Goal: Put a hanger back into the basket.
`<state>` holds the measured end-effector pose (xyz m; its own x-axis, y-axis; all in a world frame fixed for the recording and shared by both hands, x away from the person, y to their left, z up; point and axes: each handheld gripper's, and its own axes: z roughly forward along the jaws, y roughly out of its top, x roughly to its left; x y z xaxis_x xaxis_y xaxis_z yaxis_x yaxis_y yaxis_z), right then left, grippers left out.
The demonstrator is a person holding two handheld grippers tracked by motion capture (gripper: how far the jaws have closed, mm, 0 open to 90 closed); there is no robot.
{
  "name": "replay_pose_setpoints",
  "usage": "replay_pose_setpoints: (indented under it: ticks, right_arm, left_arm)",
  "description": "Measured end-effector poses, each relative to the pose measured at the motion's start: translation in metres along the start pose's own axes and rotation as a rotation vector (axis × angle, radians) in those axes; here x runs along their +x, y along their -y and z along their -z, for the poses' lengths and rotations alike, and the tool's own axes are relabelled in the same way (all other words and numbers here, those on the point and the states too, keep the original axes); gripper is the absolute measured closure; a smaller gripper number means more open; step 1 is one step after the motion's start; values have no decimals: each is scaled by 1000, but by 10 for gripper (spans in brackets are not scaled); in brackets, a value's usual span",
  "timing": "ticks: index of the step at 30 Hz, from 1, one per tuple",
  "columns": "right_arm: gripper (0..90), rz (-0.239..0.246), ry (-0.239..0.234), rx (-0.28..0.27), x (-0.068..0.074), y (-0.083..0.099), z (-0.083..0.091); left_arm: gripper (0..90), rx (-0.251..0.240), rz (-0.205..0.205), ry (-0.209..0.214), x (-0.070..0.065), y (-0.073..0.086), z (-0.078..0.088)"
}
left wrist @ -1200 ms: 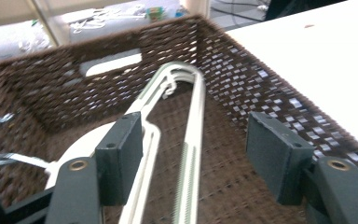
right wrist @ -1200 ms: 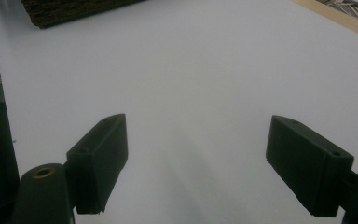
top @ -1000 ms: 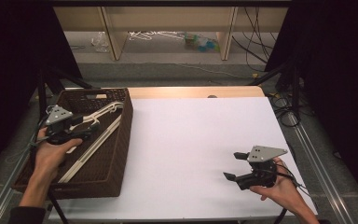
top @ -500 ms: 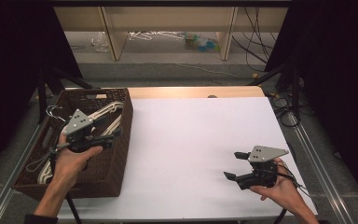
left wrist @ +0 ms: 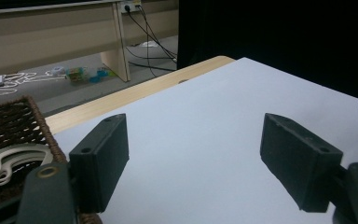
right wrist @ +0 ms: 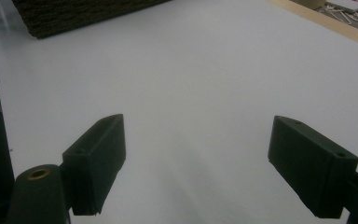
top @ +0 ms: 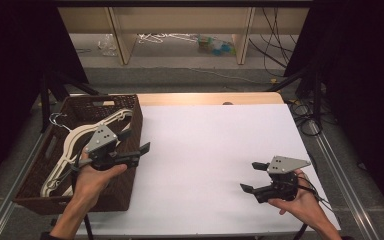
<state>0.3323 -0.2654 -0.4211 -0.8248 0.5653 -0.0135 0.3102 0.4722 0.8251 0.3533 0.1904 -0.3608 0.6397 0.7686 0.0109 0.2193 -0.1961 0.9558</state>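
The white hangers (top: 82, 142) lay in the wicker basket (top: 132, 115), just behind the left gripper (top: 137, 141), whose fingers had just been opening, released and empty, over the basket's right rim. Bare white table (top: 215, 150) stretched ahead. The right gripper (top: 252, 176) sat low near the table's front edge, fingers spread, empty.

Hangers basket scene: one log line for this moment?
left claw: open, empty, at basket edge | hangers: in basket | right claw: open, empty, over table
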Motion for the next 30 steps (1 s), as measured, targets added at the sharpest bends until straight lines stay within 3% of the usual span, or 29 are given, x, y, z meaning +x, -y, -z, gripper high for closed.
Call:
replay_pose_setpoints:
  ticks: [16, 30]
  right_arm:
    - [178, -19, 15, -45, 0, 1, 0]
    - [169, -24, 19, -69, 10, 2, 0]
  left_arm:
    - [160, -7, -37, 51, -35, 15, -11]
    - [161, 3, -77, 63, -52, 37, 2]
